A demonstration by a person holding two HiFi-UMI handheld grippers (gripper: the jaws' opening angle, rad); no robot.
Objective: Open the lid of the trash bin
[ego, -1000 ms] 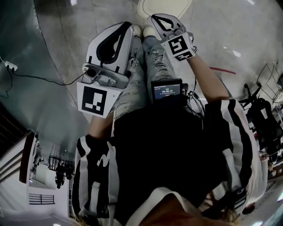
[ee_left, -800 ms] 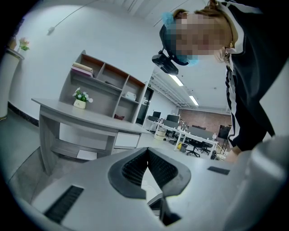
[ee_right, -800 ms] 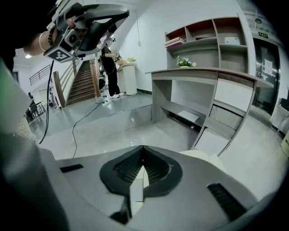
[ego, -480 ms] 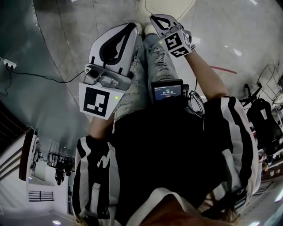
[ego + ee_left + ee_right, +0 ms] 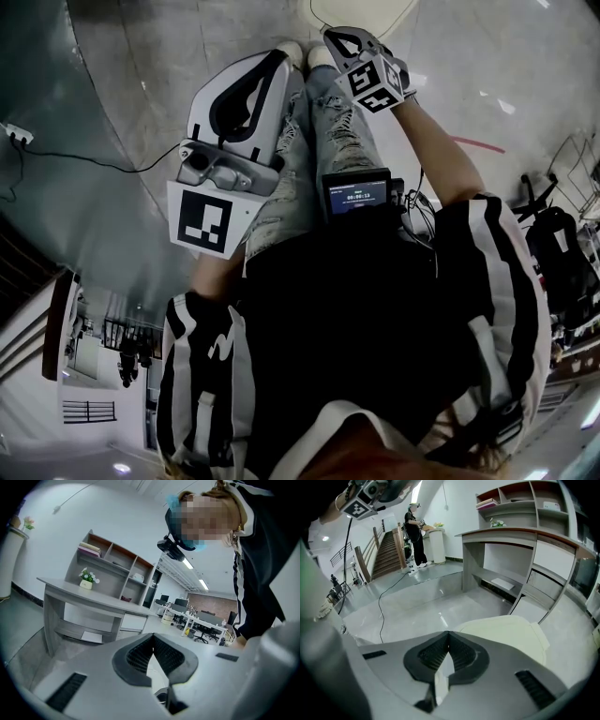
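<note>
The trash bin shows only as a cream lid at the top edge of the head view, lying down flat. In the right gripper view the same cream lid lies on the floor just beyond the jaws, to their right. My right gripper is shut and empty, its tip just short of the lid and not touching it. My left gripper hangs beside the person's left leg, also shut on nothing. In its own view the left gripper points at the room, not the bin.
A grey desk with shelves above it stands behind the bin. A black cable runs over the glossy floor at left. A small screen hangs at the person's waist. Stairs and another person are far off.
My right gripper has moved forward toward the cream lid. The left gripper has barely shifted, and both stay shut.
</note>
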